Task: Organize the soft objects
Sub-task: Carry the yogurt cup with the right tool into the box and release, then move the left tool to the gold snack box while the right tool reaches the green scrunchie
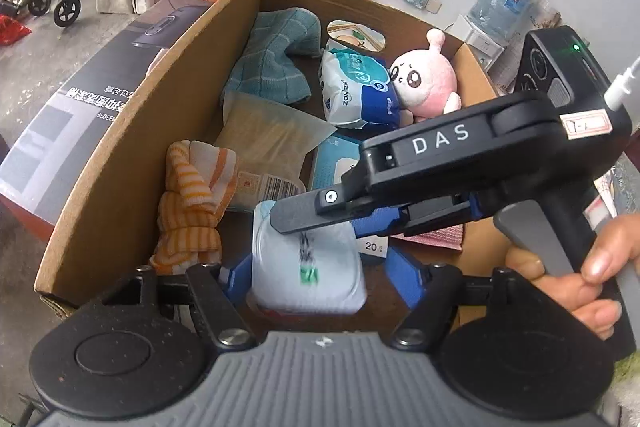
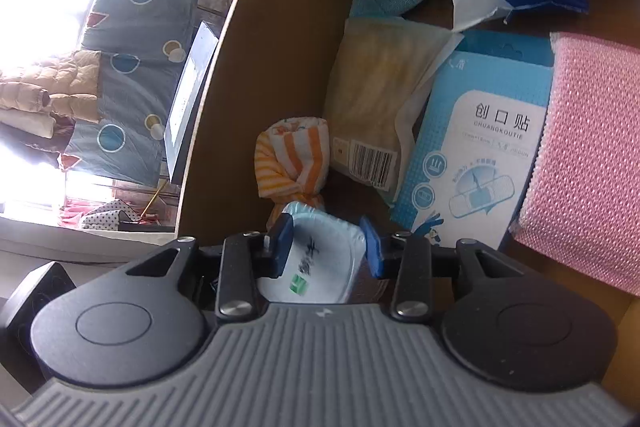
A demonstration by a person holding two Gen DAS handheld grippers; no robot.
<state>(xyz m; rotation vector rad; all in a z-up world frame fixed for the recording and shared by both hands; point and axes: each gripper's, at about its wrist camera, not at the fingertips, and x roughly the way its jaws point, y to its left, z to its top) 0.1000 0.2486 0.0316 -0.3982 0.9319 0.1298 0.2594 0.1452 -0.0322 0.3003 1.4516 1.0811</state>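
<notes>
Object: white soft plastic tissue pack [image 1: 308, 263], low at the near end of the brown cardboard box [image 1: 120, 163], beside the orange-striped rolled cloth [image 1: 192, 203].
Right gripper [image 2: 326, 247]: your blue pads bracket the pack's sides; contact uncertain.
Left gripper [image 1: 316, 279]: fingers spread wide, holding nothing, pack between them.
Axis: pack runs along your right fingers.

Matt cardboard box [image 1: 120, 163], glossy, seemingly plastic tissue pack [image 1: 308, 267]
</notes>
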